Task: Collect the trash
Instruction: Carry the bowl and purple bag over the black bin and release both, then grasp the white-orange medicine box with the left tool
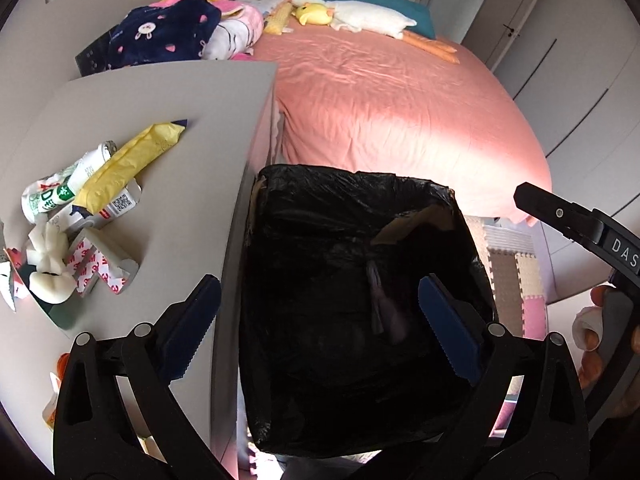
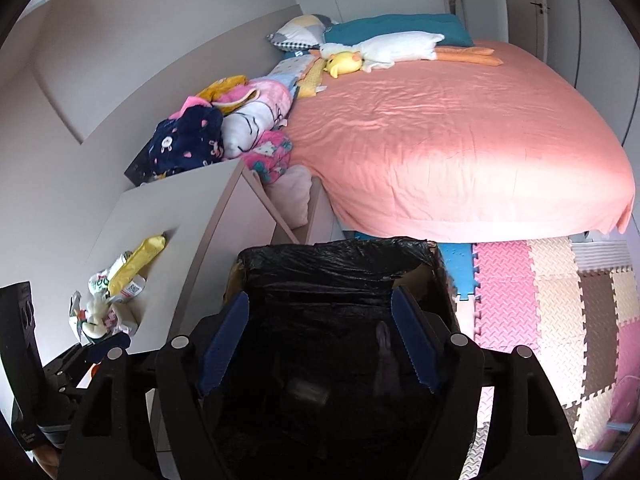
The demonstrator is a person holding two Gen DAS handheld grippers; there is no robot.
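A box bin lined with a black bag (image 1: 352, 280) stands on the floor between the grey bedside table (image 1: 192, 160) and the bed. My left gripper (image 1: 320, 328) is open and empty, above the bin's left side and the table edge. My right gripper (image 2: 320, 340) is open and empty above the same bin (image 2: 340, 272). On the table lies a heap of trash: a yellow wrapper (image 1: 128, 168), a green-and-white crushed carton (image 1: 60, 188), red-and-white 3M packaging (image 1: 100, 272) and white foam pieces (image 1: 48, 268). The heap also shows in the right wrist view (image 2: 120, 288).
A bed with a pink sheet (image 1: 400, 112) lies behind the bin, with plush toys (image 1: 360, 16) and folded clothes (image 1: 168, 36) at its head. Coloured foam mats (image 2: 560, 300) cover the floor to the right. The right gripper's body (image 1: 580, 232) shows at the right edge.
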